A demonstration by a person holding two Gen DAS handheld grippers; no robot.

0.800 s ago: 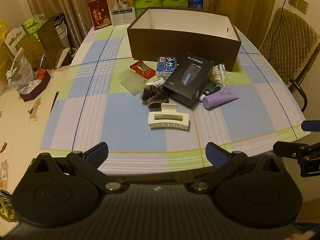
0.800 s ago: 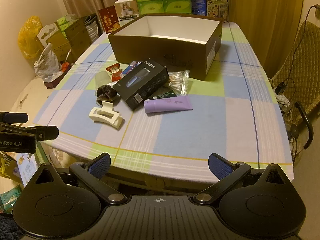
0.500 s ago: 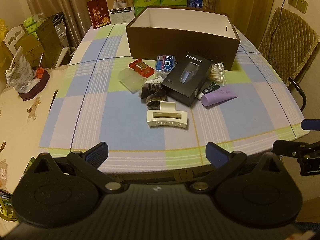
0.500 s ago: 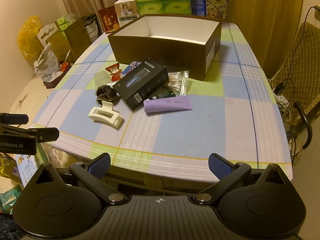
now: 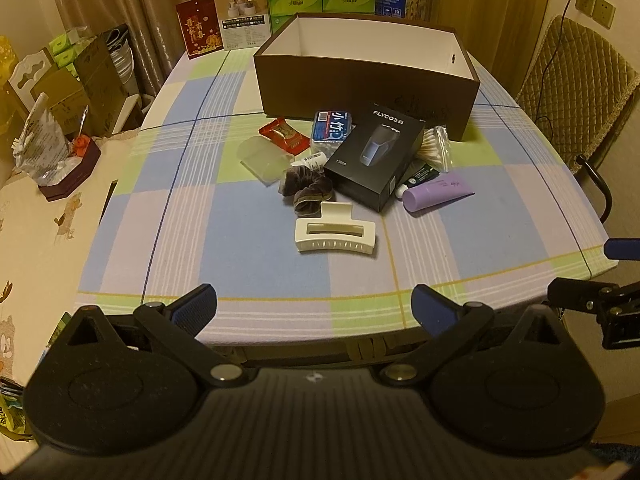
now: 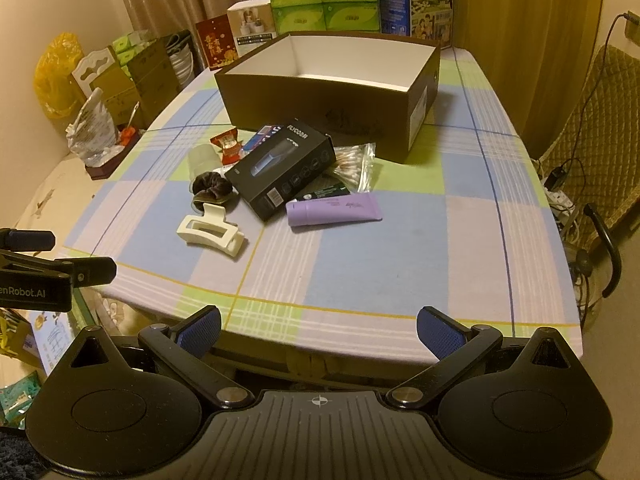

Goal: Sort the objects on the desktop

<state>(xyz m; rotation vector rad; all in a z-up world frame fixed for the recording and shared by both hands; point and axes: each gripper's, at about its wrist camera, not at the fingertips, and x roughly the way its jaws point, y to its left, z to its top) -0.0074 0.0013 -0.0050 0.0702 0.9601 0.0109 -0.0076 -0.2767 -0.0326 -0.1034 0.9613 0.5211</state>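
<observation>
Two handheld grippers hang over the near edge of a table (image 5: 248, 248) draped in a blue, green and lilac checked cloth. The left gripper (image 5: 314, 304) and the right gripper (image 6: 318, 326) both stand spread wide with nothing between their blue pads, well short of the clutter.

Nearest lies one cream hair claw (image 5: 335, 233), and just behind it one dark velvet scrunchie (image 5: 306, 190). One black carton marked "FLYCO" (image 5: 374, 156) sits tilted in the middle of the pile, partly covering one blue-labelled tin (image 5: 332, 128) whose print is too small to read. One lilac tube (image 6: 334, 209) lies beside the carton, touching a dark green tube (image 6: 326, 192) that is mostly hidden. One clear bag of cotton swabs (image 6: 356, 160), one red snack wrapper (image 5: 285, 133) and one translucent pale case (image 5: 264, 159) complete the heap.

Behind it all stands one open brown box (image 5: 360, 92), white inside; its floor is cut off from sight by the near wall. Four green tissue packs (image 6: 324, 0) are stacked at the far end.
</observation>
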